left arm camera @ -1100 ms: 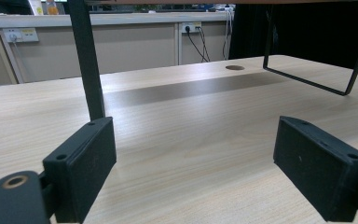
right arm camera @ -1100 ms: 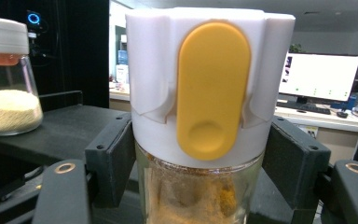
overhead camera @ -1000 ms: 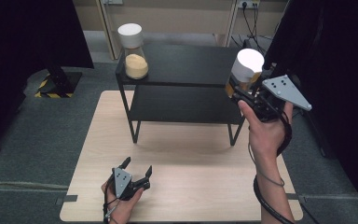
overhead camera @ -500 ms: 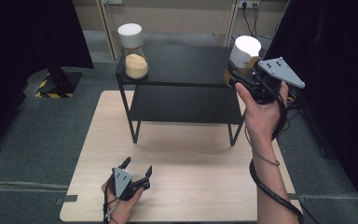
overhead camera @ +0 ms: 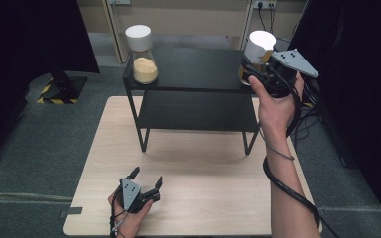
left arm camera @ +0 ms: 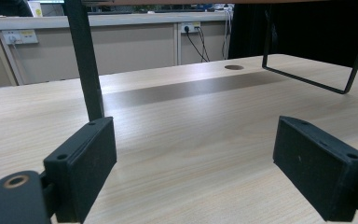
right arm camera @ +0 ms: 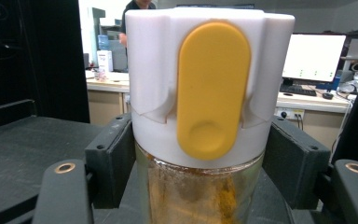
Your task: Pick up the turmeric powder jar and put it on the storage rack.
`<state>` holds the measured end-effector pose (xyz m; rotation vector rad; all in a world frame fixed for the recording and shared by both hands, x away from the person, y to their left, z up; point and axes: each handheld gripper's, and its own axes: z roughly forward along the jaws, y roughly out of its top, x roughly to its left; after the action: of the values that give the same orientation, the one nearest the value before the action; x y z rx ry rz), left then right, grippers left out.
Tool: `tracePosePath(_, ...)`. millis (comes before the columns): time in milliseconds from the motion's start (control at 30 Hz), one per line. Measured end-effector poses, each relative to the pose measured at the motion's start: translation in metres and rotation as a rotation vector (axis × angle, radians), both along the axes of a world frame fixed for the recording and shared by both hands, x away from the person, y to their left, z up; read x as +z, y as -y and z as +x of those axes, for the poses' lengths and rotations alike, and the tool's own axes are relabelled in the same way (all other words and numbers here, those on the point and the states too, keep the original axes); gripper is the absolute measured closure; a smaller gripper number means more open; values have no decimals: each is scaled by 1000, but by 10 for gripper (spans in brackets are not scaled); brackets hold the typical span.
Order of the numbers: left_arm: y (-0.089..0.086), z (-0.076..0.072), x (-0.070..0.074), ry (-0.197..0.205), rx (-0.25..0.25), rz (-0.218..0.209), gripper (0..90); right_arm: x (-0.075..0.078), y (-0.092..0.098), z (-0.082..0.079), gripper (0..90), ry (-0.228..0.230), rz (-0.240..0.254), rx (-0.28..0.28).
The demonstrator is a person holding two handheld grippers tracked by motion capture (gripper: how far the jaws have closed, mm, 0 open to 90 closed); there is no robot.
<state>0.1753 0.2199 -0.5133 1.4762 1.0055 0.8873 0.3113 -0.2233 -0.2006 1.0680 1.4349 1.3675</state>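
My right gripper [overhead camera: 250, 69] is shut on a glass jar [overhead camera: 256, 54] with a white lid, holding it over the right end of the black shelf's top [overhead camera: 198, 67]. In the right gripper view the jar [right arm camera: 200, 186] holds yellow-brown grains, its white lid [right arm camera: 205, 84] has a yellow tab, and both pads clamp the glass just under the lid. A second jar [overhead camera: 142, 54] with a white lid and yellow grains stands on the shelf's left end. My left gripper [overhead camera: 145, 178] rests open on the wooden table [overhead camera: 203, 198] near its front edge, its pads [left arm camera: 81, 165] wide apart with nothing between them.
The black two-level shelf stands at the back of the table on thin metal legs [left arm camera: 86, 60]. A cable [overhead camera: 287, 183] trails from the right gripper along the forearm. Dark curtains hang left and right. A striped floor marker [overhead camera: 47, 91] lies left of the shelf.
My right hand has carried the jar up and away from me, in over the right end of the shelf top. The left gripper has stayed put.
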Motion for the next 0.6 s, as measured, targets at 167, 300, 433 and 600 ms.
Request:
tracePosePath(167,0,0,0,2,-1,2,130,4,0,8,307,-9,-4,-4)
tracePosePath(300,0,0,0,1,-1,-1,130,7,-1,12,307,-18,0,-12)
tracePosePath(433,0,0,0,2,0,1,131,9,-3,16,307,-23,-3,-15)
tracePosePath(600,0,0,0,4,-1,2,131,10,-5,22,307,-36,-9,-18)
